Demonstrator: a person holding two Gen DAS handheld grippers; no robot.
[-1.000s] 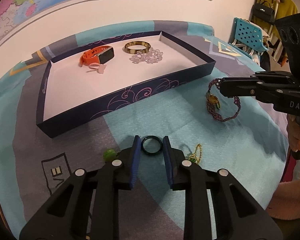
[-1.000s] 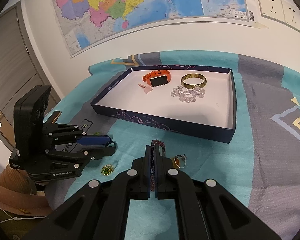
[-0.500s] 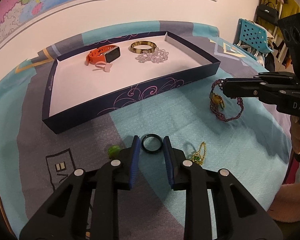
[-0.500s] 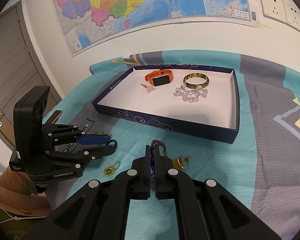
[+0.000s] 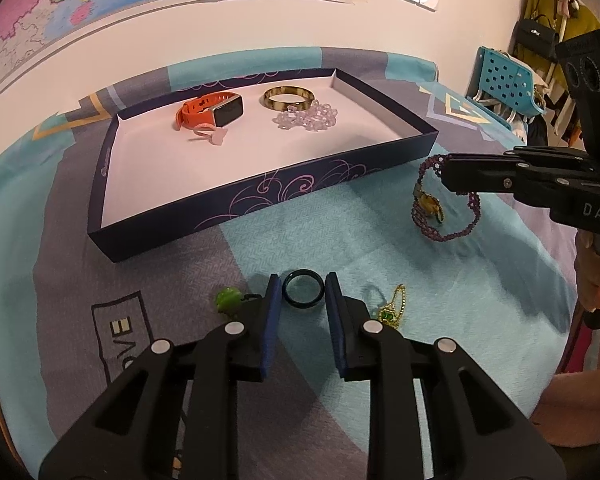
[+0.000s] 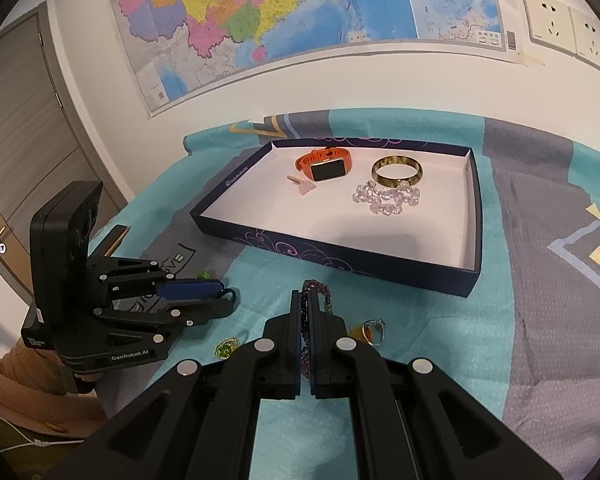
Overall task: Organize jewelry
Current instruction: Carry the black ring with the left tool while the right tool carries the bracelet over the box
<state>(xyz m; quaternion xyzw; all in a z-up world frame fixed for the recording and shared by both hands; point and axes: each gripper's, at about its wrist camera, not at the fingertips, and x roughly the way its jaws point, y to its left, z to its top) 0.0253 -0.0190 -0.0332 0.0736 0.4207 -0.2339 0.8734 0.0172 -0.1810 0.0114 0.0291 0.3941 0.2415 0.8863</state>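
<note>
Both tools are engaged with jewelry outside the box. On the right tool [image 6: 306, 312], the jaws are pressed almost together on the purple beaded bracelet [image 5: 446, 208], which is pinched near its top and hangs lifted above the cloth, its gold-and-green charm dangling on the side toward the box; a shadow is cast beneath it. On the left tool [image 5: 303, 298], the jaws are held at a narrow gap just wider than the dark ring [image 5: 303, 288], which sits between the blue pads [image 5: 271, 308]. Whether the pads are already touching the ring, or whether it lies on the cloth or is lifted, cannot be told.

Part of the sorting appears to be done. Inside the dark blue box [image 5: 260, 204], four pieces are laid toward the far end: an orange smartwatch [image 5: 212, 112], a small pink piece [image 5: 212, 136] just in front of it, a gold bangle [image 5: 288, 98], and a clear crystal bracelet [image 5: 308, 120] touching the bangle. The near half of the box floor is bare.

Several pieces are left on the patterned cloth of the worktop [image 5: 340, 240]: a green bead charm [image 5: 228, 300] just left of the left tool, a gold chain with a green stone [image 5: 390, 312] just to its right, and a ring with an orange stone [image 6: 374, 330] beside the right tool. By this count, roughly half the pieces are judged still to be placed, the bracelet and the dark ring being next.
</note>
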